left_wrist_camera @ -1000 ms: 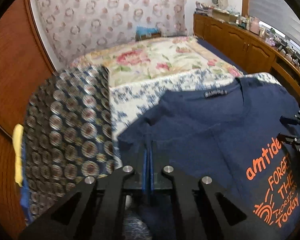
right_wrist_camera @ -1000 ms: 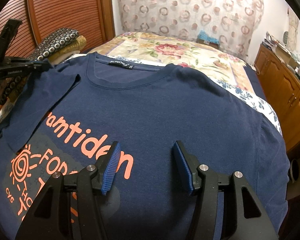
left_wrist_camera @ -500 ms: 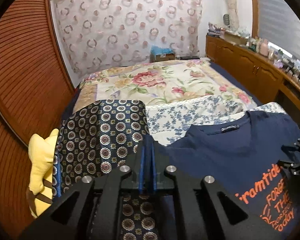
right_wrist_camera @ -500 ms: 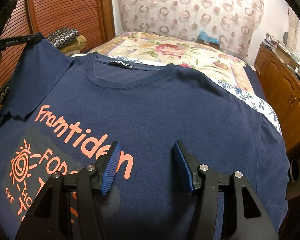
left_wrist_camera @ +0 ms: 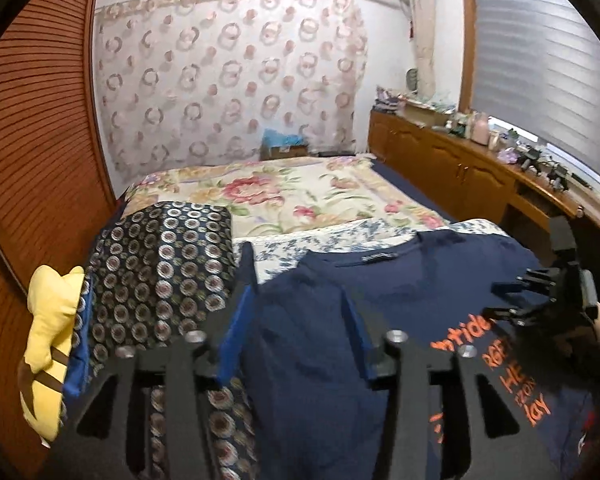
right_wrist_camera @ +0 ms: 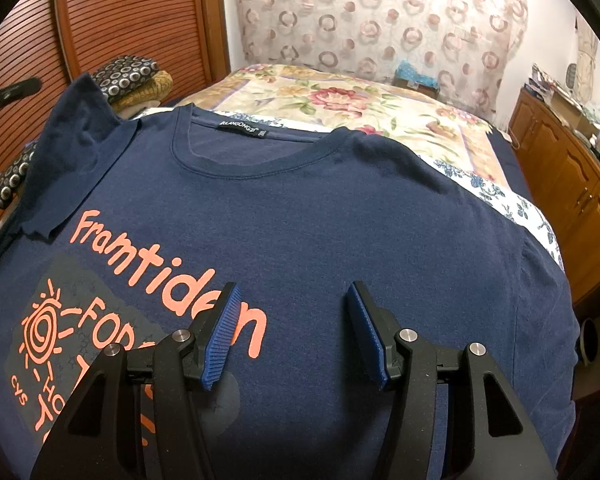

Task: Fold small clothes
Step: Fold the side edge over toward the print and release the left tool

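Observation:
A navy T-shirt (right_wrist_camera: 300, 216) with orange lettering lies front up on the bed, collar toward the far wall. Its left sleeve (right_wrist_camera: 72, 152) stands rumpled and half raised at the shirt's left shoulder. My left gripper (left_wrist_camera: 296, 328) hovers over that sleeve (left_wrist_camera: 300, 320); its jaws are opening, the blue pads stand clear of the cloth, and the sleeve hangs loose between them. My right gripper (right_wrist_camera: 292, 336) stays open just above the shirt's chest print, nothing between its fingers. It also shows at the right edge of the left wrist view as the right gripper (left_wrist_camera: 540, 304).
A folded dark cloth with ring pattern (left_wrist_camera: 160, 264) and a yellow cushion (left_wrist_camera: 48, 344) lie left of the shirt. A slatted wooden door (left_wrist_camera: 32, 120) stands close on the left. A floral bedspread (left_wrist_camera: 300, 196) lies beyond, and a wooden cabinet (left_wrist_camera: 460, 176) runs along the right.
My left gripper, shut on the sleeve, carried it out to the left and upward, then opened and let it go. The right gripper has not moved.

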Available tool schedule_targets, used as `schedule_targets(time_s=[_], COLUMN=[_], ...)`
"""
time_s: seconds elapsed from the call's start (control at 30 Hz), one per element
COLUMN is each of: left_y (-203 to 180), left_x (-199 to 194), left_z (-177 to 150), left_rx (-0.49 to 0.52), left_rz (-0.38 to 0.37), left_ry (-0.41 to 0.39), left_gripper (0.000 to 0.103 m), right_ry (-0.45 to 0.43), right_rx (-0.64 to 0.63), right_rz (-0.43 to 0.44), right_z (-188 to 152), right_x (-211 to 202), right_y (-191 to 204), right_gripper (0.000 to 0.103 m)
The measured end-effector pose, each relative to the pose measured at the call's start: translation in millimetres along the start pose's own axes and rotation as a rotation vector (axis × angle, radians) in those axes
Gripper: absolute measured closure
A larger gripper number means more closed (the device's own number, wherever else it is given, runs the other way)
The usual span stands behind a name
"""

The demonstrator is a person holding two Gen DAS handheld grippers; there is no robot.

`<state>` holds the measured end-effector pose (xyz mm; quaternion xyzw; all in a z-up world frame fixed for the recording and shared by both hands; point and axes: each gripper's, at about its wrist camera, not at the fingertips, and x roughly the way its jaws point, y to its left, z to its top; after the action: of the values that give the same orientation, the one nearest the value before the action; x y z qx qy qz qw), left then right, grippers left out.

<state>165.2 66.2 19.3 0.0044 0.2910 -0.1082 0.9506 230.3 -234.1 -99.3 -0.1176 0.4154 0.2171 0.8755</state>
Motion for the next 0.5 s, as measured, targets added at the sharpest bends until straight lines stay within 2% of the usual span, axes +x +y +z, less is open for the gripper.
schedule_targets(time_s=[0.13,0.5], left_y=[-15,-38], left_x=[-12,-32], left_z=[-9,-40], left_rx=[0.01,-0.009], left_rz=[-0.002,-0.034], left_ry=[-0.03,-0.049], left_gripper=[0.047,0.047], right_ry=[0.0,0.0], right_rx=[0.0,0.0], right_rz=[0.0,0.0], right_z=[0,0], right_x=[0,0], right_y=[-1,-1], right_gripper=[0.046,0.046])
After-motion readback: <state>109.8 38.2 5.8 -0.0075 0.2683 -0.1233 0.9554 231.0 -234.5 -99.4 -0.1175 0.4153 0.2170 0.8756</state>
